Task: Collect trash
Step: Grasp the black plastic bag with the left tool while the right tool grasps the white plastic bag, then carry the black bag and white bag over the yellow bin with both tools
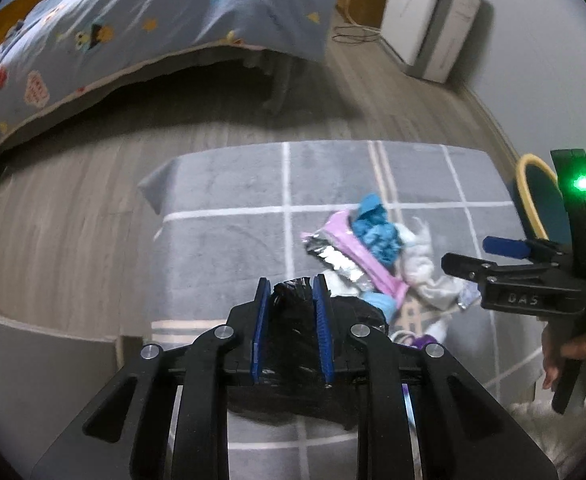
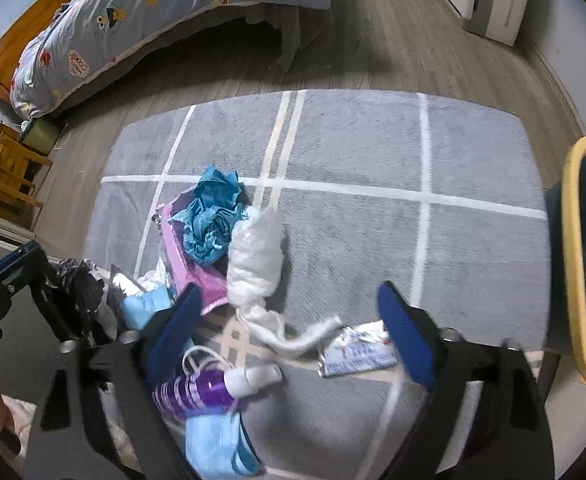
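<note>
1. Readable text is thin: the right tongs (image 1: 463, 254) have "DAS" moulded on the body, seen from the left camera. The silver wrapper (image 2: 359, 354) has print, too blurry to read.
2. Left tongs (image 1: 291, 290) are clenched on a crumpled black bag (image 1: 293, 308), which sits right between the blue pads.
3. Right tongs (image 2: 293, 320) are released, jaws wide, nothing gripped.
4. The trash pile lies on the grey rug (image 2: 353, 140): blue paper (image 2: 209, 216) on a pink packet (image 2: 191, 272), white wad (image 2: 257, 256) just ahead between the right jaws, purple bottle (image 2: 201, 392) and wrapper under them.
5. Yellow-rimmed bin (image 2: 581, 256) stands off right.
</note>
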Demonstrator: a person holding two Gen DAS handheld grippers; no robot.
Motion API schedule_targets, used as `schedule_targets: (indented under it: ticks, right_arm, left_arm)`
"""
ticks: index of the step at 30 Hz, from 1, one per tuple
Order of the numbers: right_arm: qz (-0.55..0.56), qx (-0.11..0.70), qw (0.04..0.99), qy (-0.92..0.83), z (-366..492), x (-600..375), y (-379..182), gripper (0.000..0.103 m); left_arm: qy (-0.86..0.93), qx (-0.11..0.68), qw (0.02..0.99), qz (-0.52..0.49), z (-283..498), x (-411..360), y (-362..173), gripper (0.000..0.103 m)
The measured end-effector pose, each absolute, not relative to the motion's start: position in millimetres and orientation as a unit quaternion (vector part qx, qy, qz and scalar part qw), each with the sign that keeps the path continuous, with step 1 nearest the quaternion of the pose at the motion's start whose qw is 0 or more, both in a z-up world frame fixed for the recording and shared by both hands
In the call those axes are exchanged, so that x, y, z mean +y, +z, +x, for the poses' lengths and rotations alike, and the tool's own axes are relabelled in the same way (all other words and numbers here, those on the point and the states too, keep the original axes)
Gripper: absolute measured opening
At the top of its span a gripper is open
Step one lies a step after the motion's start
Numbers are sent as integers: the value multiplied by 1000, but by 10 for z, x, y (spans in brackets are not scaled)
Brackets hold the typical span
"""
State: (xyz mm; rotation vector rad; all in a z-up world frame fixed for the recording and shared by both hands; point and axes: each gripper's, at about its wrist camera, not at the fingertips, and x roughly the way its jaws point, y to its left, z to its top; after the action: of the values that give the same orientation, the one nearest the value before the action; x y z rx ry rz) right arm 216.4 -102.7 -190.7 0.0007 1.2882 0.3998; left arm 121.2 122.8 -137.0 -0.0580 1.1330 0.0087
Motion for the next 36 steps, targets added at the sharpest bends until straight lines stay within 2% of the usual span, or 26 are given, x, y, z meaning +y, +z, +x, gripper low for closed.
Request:
schedule_targets:
  ticks: [3, 10, 12, 15, 24, 36]
  right_arm:
    - [5, 602, 775, 192, 2220, -926, -1989, 69]
    - [-13, 623, 757, 196, 2279, -688, -2188, 58]
    - [-14, 630, 752, 192, 2291, -683, -2246, 44]
    - [-14, 630, 750, 199, 2303, -696, -2257, 32]
    - [9, 602, 774, 196, 2299, -935, -1832, 32]
    - [7, 533, 826, 184, 2247, -1353, -1099, 32]
  left_arm:
    - [9, 541, 840, -33, 1231, 1262, -1405, 23]
    - [0, 544, 838, -47, 1269, 1324, -1435, 23]
    - [-1, 544, 838, -52, 1287, 1324, -1438, 23]
    - [-4, 543, 838, -51, 1315, 1306, -1441, 23]
    - [-11, 522, 852, -49, 1334, 1213, -1294, 23]
    - [-42, 448, 893, -9, 1301, 818, -813, 23]
